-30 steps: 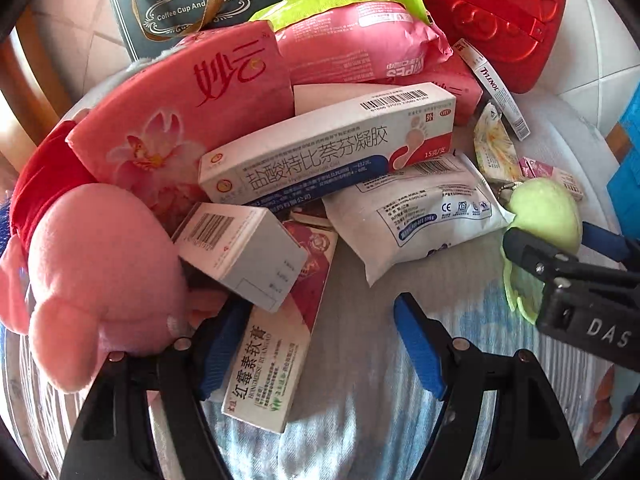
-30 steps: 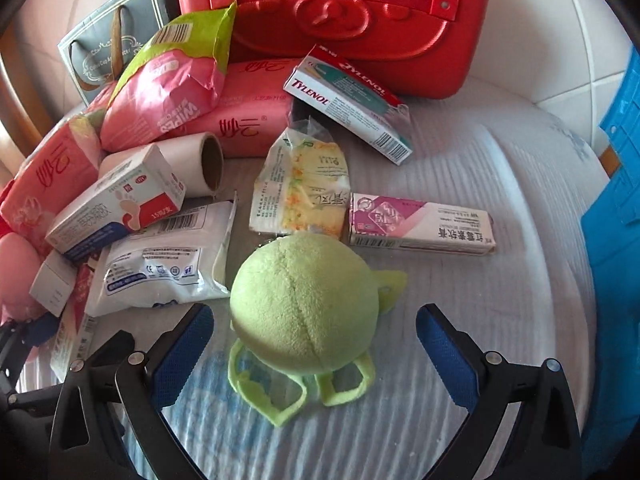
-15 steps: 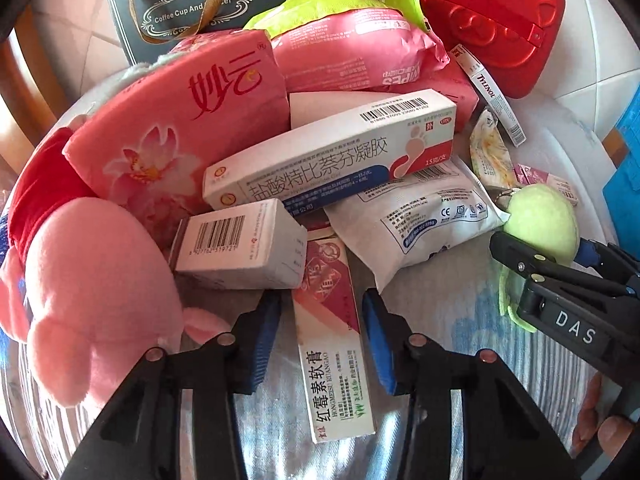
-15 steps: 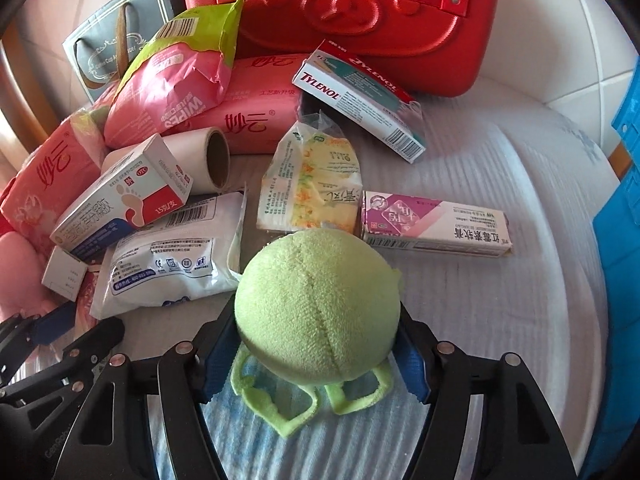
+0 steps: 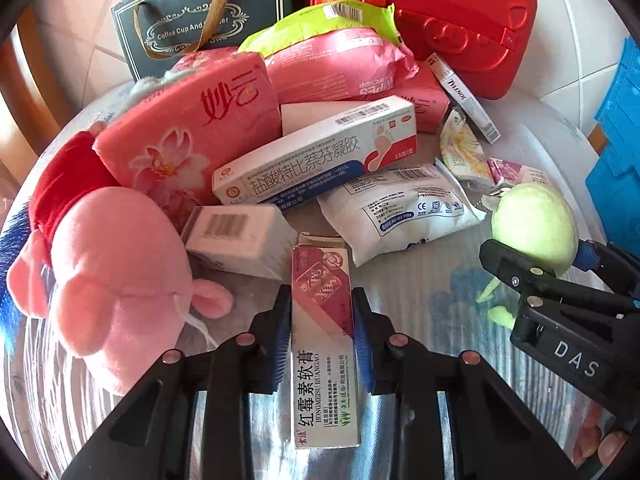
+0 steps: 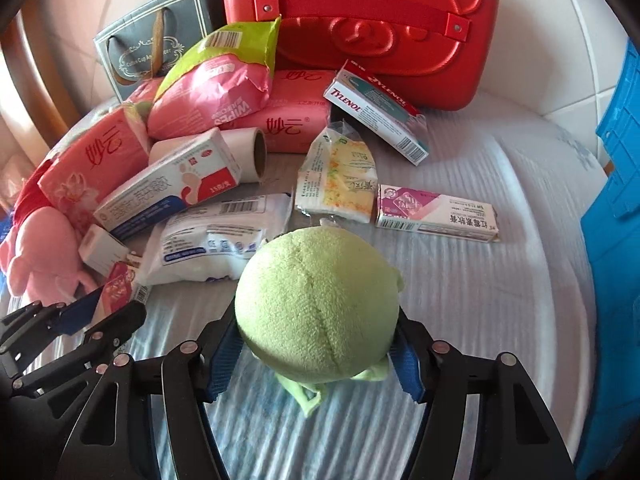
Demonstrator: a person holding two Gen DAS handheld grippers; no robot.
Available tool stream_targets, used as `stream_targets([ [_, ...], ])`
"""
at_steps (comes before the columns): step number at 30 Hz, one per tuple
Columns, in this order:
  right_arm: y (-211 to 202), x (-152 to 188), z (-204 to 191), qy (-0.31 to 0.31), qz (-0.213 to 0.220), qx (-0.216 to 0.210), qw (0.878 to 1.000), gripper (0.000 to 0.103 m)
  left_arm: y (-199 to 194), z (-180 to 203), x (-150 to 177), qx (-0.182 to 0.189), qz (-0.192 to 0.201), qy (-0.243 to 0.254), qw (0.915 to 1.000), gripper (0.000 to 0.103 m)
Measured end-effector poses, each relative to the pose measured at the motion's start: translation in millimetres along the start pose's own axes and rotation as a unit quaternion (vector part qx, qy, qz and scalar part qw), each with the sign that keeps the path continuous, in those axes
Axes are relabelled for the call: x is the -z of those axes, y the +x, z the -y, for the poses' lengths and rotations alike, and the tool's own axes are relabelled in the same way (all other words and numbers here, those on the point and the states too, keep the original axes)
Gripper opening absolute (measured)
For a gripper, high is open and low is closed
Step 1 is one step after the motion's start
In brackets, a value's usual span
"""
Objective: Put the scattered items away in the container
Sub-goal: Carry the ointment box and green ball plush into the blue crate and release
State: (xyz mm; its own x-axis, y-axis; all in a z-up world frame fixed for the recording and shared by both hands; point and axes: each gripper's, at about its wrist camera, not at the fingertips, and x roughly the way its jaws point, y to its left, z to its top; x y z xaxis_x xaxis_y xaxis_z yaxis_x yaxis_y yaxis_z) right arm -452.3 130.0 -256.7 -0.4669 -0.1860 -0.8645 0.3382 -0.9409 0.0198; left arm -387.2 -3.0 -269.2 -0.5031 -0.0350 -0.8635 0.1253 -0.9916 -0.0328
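Note:
A long red-and-white ointment box [image 5: 324,360] lies lengthwise between my left gripper's [image 5: 320,300] blue pads. The jaws are closing and the pads press its two long sides. A round green plush toy [image 6: 316,304] with thin green legs fills my right gripper [image 6: 316,340]. Those jaws are closing too, and both pads squeeze the toy's sides just above the striped cloth. The left wrist view has the same toy [image 5: 532,224] at the right. A blue crate [image 6: 616,240] stands along the right edge.
A heap lies behind: pink plush [image 5: 112,272], pink tissue packs [image 5: 188,132], wipes [image 6: 216,96], foot-cream box [image 5: 316,160], white mask pack [image 5: 400,208], small white box [image 5: 240,236], Tylenol box [image 6: 376,116], yellow packet [image 6: 336,180], pink box [image 6: 436,216]. A red case [image 6: 360,20] and a dark paper bag [image 5: 192,24] stand at the back.
My left gripper slid over the ointment box and closed on it. My right gripper closed around the green plush toy, and both have lifted slightly.

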Motion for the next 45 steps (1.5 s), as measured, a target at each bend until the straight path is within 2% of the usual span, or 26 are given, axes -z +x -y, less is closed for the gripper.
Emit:
stream_targets([
  [5, -39, -4, 2, 0.000, 0.034, -0.001, 0.999, 0.065, -49, -7, 10, 0.006, 0.042, 0.000, 0.9991, 0.028],
  [11, -125, 6, -18, -0.002, 0.100, 0.002, 0.995, 0.065, -115, -5, 4, 0.013, 0.107, 0.007, 0.9942, 0.028],
  [19, -252, 25, -34, 0.011, 0.186, 0.005, 0.982, 0.065, -230, -7, 17, 0.032, 0.185, 0.023, 0.9820, 0.028],
  [24, -335, 43, -24, 0.018, 0.246, 0.020, 0.969, 0.065, -295, 20, 26, 0.056, 0.234, 0.045, 0.9695, 0.028],
  [27, -382, 59, -5, 0.030, 0.278, 0.044, 0.959, 0.065, -325, 52, 28, 0.077, 0.258, 0.067, 0.9609, 0.028],
  [30, -423, 79, 29, 0.052, 0.302, 0.069, 0.949, 0.065, -357, 94, 33, 0.103, 0.284, 0.093, 0.9487, 0.028],
  [35, -476, 118, 106, 0.094, 0.327, 0.133, 0.931, 0.065, -407, 187, 50, 0.152, 0.320, 0.134, 0.9255, 0.028],
  [38, -494, 143, 161, 0.118, 0.324, 0.166, 0.924, 0.065, -423, 249, 60, 0.186, 0.317, 0.154, 0.9172, 0.028],
  [40, -501, 161, 198, 0.133, 0.319, 0.179, 0.921, 0.065, -422, 292, 63, 0.199, 0.303, 0.160, 0.9182, 0.028],
  [43, -500, 181, 248, 0.144, 0.304, 0.183, 0.924, 0.065, -407, 347, 67, 0.200, 0.261, 0.165, 0.9299, 0.028],
  [45, -497, 190, 275, 0.144, 0.294, 0.181, 0.927, 0.065, -396, 377, 75, 0.193, 0.242, 0.177, 0.9341, 0.028],
])
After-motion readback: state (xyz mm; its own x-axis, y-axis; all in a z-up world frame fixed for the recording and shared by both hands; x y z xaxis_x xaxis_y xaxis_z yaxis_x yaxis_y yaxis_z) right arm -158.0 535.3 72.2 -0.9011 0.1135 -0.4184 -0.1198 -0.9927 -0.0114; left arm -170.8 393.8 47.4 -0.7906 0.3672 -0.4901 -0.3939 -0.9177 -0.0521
